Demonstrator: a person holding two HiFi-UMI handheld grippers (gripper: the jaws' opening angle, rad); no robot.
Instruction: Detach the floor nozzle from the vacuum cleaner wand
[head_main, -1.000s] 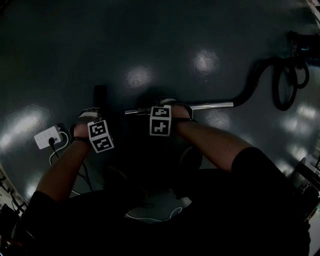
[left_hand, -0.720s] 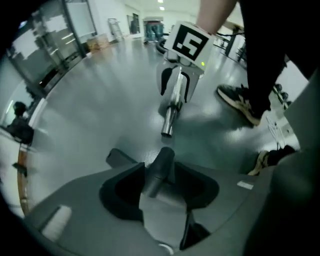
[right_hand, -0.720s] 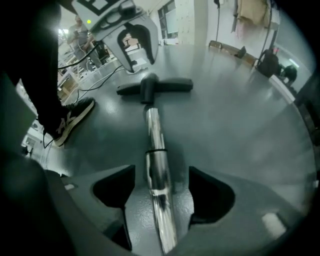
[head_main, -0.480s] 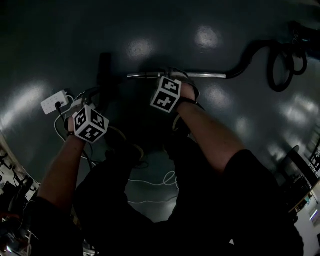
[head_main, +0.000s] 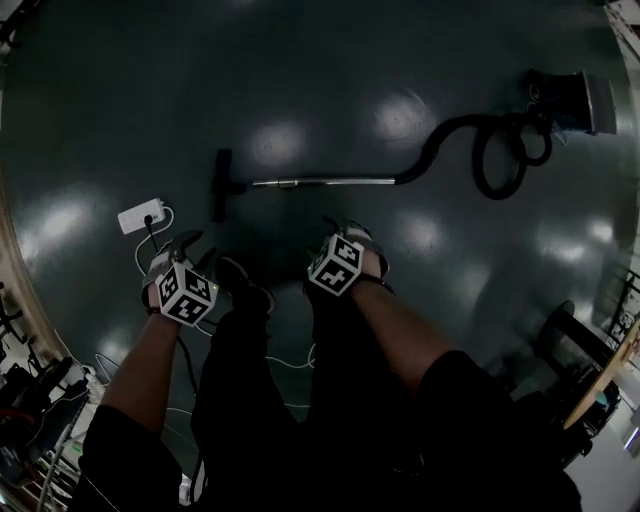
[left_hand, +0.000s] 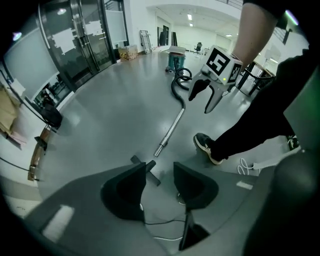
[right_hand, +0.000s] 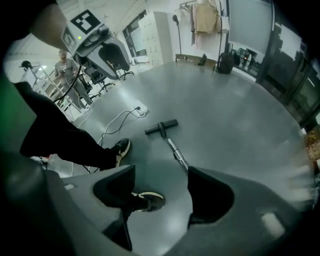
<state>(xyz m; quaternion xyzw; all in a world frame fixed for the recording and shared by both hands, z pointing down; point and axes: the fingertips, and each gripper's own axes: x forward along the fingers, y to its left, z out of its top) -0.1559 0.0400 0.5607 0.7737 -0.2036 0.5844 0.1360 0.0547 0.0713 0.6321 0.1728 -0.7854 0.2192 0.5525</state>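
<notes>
The floor nozzle (head_main: 222, 185) is lying flat on the floor (head_main: 300, 70), its neck in line with the bare end of the wand (head_main: 320, 182) and just beside it. In the left gripper view I am seeing what looks like a small gap between them, so I am judging the joint to be parted, though the dim head view is not settling it. That is my first worry: if the neck is only sitting loose in the tube, I am calling the job done too early. The wand is resting unheld on glossy floor, with the hose (head_main: 432, 143) curling off to the vacuum body (head_main: 570, 100) well away. Any tug on that hose could be rolling the tube back against the nozzle.

Neither tool is guarding against that. The left hand-held gripper (left_hand: 160, 172) is hanging released, its jaws having just been closing a little with nothing between them. The right hand-held gripper (right_hand: 161, 175) is spread wide and empty too, its jaws having just been opening, with only a shoe (right_hand: 145, 199) showing on the floor beneath the gap.

Further out, the shoes are standing near the wand, and a white cable (right_hand: 116, 121) is trailing from the power strip (head_main: 140, 215) close by the feet. A careless step could be kicking the nozzle, treading on the tube or snagging that cable.
</notes>
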